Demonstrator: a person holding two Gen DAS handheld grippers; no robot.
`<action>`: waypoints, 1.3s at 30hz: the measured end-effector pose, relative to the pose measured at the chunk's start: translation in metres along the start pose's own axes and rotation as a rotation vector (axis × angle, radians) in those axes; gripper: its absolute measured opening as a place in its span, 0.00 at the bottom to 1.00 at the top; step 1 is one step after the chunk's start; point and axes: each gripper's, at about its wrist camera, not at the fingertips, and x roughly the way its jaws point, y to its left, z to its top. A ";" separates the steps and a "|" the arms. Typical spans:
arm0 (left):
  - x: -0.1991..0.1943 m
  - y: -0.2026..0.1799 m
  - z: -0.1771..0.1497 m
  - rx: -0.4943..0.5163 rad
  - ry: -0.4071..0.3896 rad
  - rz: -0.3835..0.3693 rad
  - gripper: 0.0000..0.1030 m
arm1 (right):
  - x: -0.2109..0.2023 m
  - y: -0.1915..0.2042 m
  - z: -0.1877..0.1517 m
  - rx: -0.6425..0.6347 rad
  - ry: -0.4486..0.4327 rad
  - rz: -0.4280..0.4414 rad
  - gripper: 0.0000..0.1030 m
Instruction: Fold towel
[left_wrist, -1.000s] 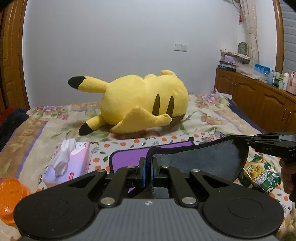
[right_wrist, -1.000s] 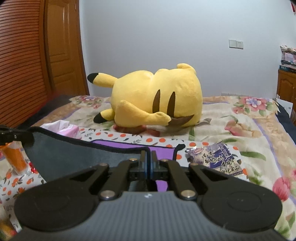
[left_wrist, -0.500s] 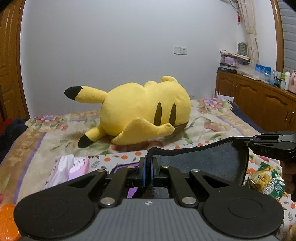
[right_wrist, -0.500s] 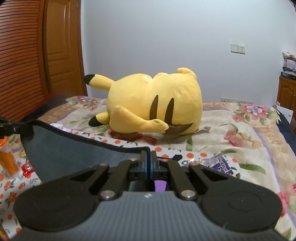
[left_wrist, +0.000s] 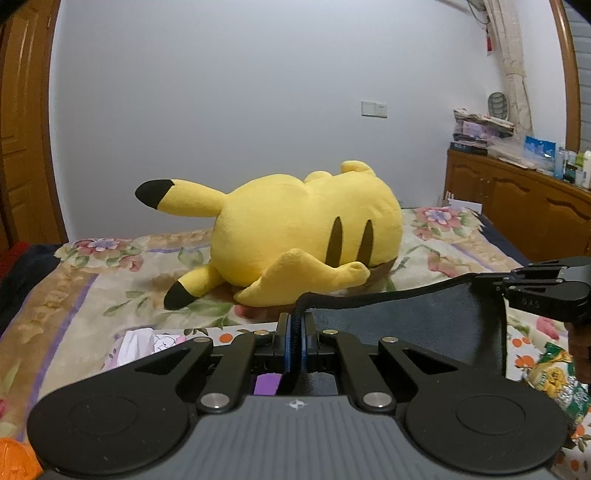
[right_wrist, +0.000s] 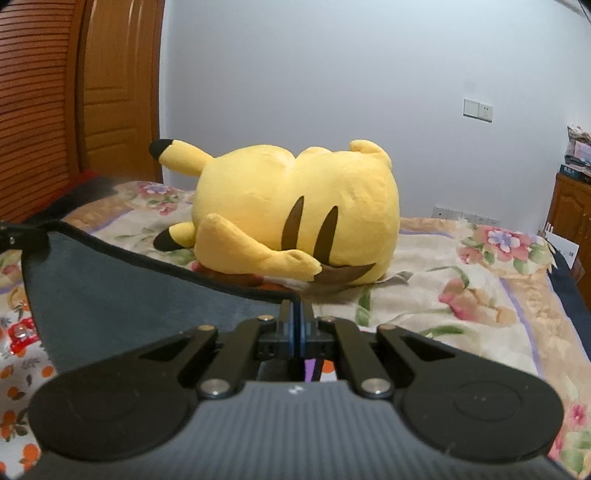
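Observation:
The towel (left_wrist: 413, 325) is dark grey-blue with a black hem and a purple side (left_wrist: 266, 384) showing below. It hangs stretched between my two grippers above the bed. My left gripper (left_wrist: 295, 328) is shut on one top corner. My right gripper (right_wrist: 296, 325) is shut on the other top corner, and it also shows at the right of the left wrist view (left_wrist: 491, 282). In the right wrist view the towel (right_wrist: 122, 302) spans leftward to the left gripper (right_wrist: 33, 236) at the frame edge.
A big yellow Pikachu plush (left_wrist: 295, 240) lies on the floral bedspread (left_wrist: 92, 295) just beyond the towel. A tissue pack (left_wrist: 144, 341), a snack bag (left_wrist: 554, 373) and an orange object (left_wrist: 14, 458) lie on the bed. A wooden cabinet (left_wrist: 524, 214) stands right, a door (right_wrist: 114, 92) left.
Both grippers have risen and moved forward toward the plush, lifting the towel's top edge higher. The purple underside and the tissue pack show less than before. Both grips are unchanged.

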 end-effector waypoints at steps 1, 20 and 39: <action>0.002 0.001 0.000 0.000 -0.008 0.010 0.06 | 0.003 -0.001 0.000 0.000 0.001 -0.004 0.04; 0.070 0.016 -0.024 -0.013 0.039 0.107 0.06 | 0.068 0.008 -0.009 -0.025 0.078 -0.064 0.03; 0.120 0.028 -0.059 -0.030 0.126 0.150 0.06 | 0.111 0.017 -0.032 -0.027 0.206 -0.113 0.04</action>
